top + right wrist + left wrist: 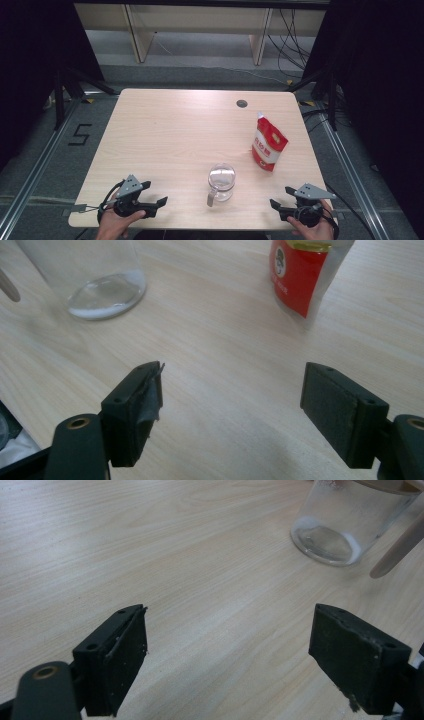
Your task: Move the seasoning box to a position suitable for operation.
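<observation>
Both grippers rest at the near edge of the table (165, 120), the left gripper (159, 204) at the near left and the right gripper (278, 198) at the near right, each with its jaws spread wide on nothing, which reads as a ready stance before any reach. The clear glass jar (221, 181) stands upright near the middle of the near edge, between the two, with a pale stick (212, 196) leaning at its near side, so either hand can get to it. The red and white pouch (269, 143) stands upright just beyond and right of the jar, nearer the right gripper, likely placed there for that hand to lift and tip into the jar
</observation>
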`<state>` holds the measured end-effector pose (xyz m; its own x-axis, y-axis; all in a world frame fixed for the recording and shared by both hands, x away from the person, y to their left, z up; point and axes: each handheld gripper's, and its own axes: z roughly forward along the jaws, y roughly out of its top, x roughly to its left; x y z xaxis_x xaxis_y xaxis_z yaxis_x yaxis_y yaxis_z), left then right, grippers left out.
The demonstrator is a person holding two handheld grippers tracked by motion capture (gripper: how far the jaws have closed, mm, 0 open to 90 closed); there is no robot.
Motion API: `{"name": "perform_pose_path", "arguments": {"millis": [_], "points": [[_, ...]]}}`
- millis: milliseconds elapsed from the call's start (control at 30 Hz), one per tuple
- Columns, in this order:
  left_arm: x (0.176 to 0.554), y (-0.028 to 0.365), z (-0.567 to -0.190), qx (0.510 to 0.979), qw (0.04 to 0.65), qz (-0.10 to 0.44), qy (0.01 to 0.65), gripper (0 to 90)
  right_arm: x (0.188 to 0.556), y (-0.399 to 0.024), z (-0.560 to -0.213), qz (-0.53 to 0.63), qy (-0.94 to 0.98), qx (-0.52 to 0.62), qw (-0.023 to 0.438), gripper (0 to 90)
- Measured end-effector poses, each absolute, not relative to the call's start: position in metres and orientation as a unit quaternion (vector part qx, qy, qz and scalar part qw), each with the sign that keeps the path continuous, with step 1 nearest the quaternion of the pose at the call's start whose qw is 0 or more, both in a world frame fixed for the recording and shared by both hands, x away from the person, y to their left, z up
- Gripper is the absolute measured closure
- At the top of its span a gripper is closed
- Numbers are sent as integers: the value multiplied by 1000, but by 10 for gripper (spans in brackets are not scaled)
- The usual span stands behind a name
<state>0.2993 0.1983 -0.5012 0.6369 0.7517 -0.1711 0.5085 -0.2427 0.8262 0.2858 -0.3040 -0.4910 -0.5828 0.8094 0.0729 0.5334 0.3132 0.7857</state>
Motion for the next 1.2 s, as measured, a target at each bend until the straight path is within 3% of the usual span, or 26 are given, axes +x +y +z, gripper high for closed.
{"name": "perform_pose_path", "arguments": {"millis": [633,1000,1200], "points": [[291,182,-494,772,495,98,387,151,287,-305,-492,404,791,424,178,250],[275,135,-488,803,490,90,328,152,286,-304,-491,407,785,434,173,271],[277,108,-489,809,490,84,313,203,286,-305,-490,405,790,426,176,281]]}}
